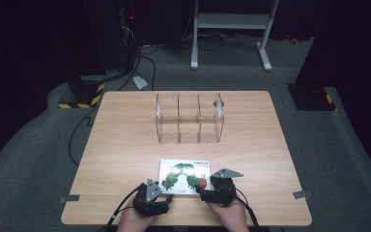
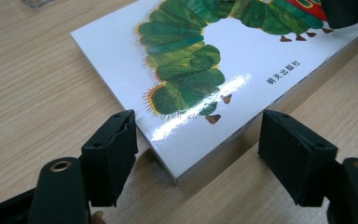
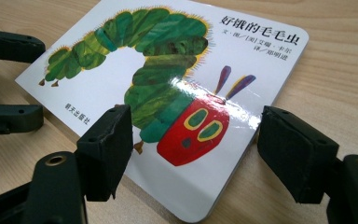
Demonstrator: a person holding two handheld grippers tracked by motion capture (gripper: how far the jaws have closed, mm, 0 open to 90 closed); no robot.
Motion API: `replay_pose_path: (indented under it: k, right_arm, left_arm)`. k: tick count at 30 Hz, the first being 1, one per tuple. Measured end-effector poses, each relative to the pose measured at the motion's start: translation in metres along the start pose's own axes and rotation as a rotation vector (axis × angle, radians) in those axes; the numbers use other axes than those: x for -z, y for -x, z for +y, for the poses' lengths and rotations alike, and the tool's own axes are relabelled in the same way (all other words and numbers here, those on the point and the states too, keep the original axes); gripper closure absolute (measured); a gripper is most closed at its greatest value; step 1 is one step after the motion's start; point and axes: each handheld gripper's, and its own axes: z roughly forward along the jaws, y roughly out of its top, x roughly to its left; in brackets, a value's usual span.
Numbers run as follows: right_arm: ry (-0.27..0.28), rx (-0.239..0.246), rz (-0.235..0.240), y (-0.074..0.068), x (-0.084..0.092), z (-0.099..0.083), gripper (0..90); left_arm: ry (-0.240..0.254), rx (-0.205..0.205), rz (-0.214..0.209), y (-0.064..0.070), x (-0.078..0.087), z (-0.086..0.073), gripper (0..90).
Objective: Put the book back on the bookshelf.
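A white board book (image 1: 186, 176) with a green caterpillar on its cover lies flat near the front edge of the wooden table (image 1: 125, 145). In the left gripper view, my left gripper (image 2: 198, 154) stands open, its two jaws straddling the book's (image 2: 205, 70) near corner without pressing on it. My right gripper (image 3: 198, 154) is open too, around the corner of the book (image 3: 158, 93) by the red caterpillar head. From above, the left gripper (image 1: 163, 194) and the right gripper (image 1: 206, 191) flank the book's near edge. The left gripper's jaws (image 3: 14, 81) reach in at the far corner.
A clear acrylic holder (image 1: 189, 118) with three upright compartments stands at the middle of the table, beyond the book. Grey tape marks sit at the front left (image 1: 70, 198) and front right (image 1: 302, 194). A white metal stand (image 1: 232, 21) is on the floor behind.
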Motion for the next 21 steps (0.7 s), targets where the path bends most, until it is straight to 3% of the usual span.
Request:
replay_pose_path:
  k: [8,9,13,16,21]
  right_arm:
    - [0.06,0.012,0.011,-0.0024,0.0085,0.0064,26.8]
    - [0.07,0.007,0.04,-0.0021,0.0104,0.008,29.1]
    - [0.075,0.006,0.047,-0.0027,0.0096,0.0094,28.9]
    - [0.05,0.006,-0.023,0.0001,0.0082,0.0067,28.4]
    - [0.012,-0.018,-0.032,0.0056,0.0008,0.005,27.6]
  left_arm:
    - [0.004,0.009,-0.004,-0.0011,0.0,-0.0002,28.8]
    - [-0.005,0.012,0.0,-0.0005,-0.0007,-0.0001,29.1]
    - [-0.004,0.015,-0.001,-0.0007,-0.0008,-0.0001,28.9]
    - [0.0,0.015,-0.001,-0.0008,-0.0004,-0.0003,29.2]
    - [-0.001,0.022,-0.001,-0.0016,-0.0004,0.0001,27.1]
